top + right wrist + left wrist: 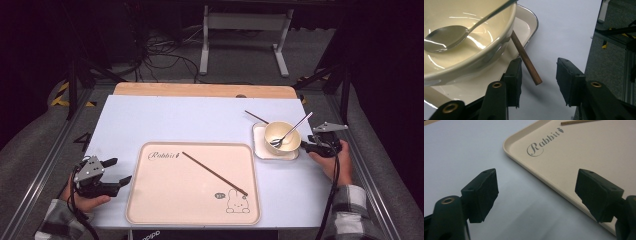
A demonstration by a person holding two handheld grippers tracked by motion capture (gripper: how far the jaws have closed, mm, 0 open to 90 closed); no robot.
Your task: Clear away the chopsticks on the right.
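A pale blue table [165, 117] with a wooden far edge stands on grey carpet in a dark room, cables and a desk frame behind it. A beige tray [150, 205] holds one chopstick [215, 174] beside the left gripper [119, 171], jaws wide and empty; at the right a cream bowl [282, 134] with a spoon [289, 133] sits on a white dish [260, 145]. The second chopstick [526, 58], thin, dark brown, lies under the bowl across the dish rim, its end between the half-open, untouching jaws of the right gripper [538, 81].
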